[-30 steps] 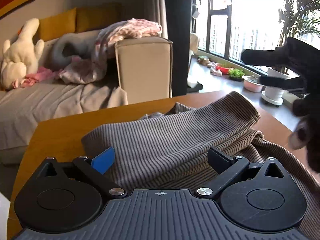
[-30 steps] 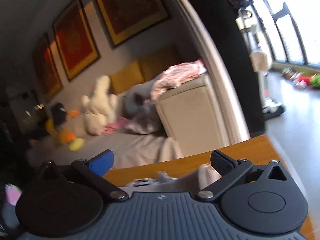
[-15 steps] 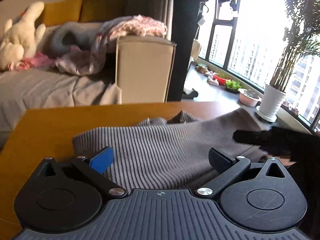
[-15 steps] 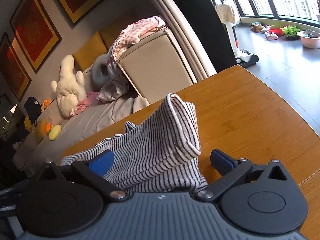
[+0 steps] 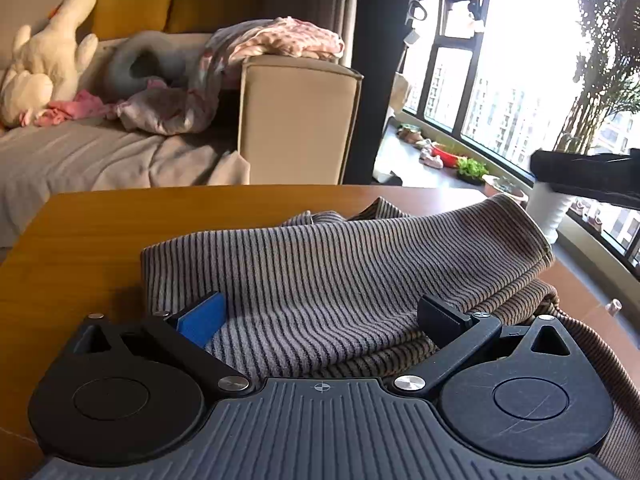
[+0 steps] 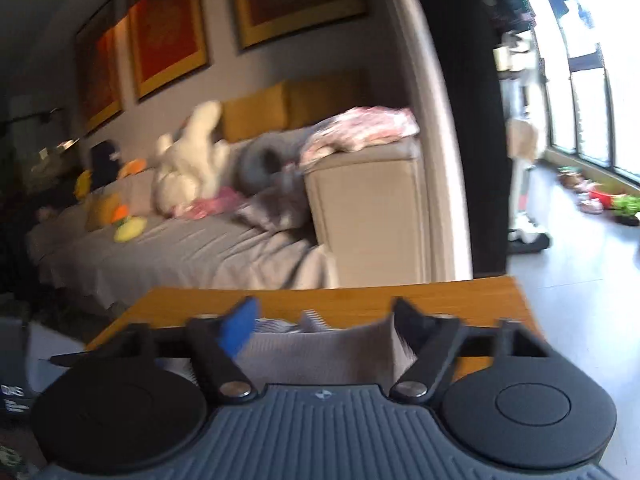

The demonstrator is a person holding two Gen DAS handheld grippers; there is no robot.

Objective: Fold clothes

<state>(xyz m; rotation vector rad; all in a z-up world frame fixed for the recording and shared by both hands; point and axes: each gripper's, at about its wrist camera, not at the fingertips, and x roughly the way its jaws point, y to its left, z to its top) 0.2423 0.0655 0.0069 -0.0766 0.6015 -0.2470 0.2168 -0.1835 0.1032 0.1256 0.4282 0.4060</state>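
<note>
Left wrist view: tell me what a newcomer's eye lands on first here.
The striped sweater lies bunched on the wooden table, filling the middle, with the open left hand-held gripper over its near edge. Behind it, a white plush rabbit sits on the sofa at upper left. At right, bright windows and a potted plant.
</note>
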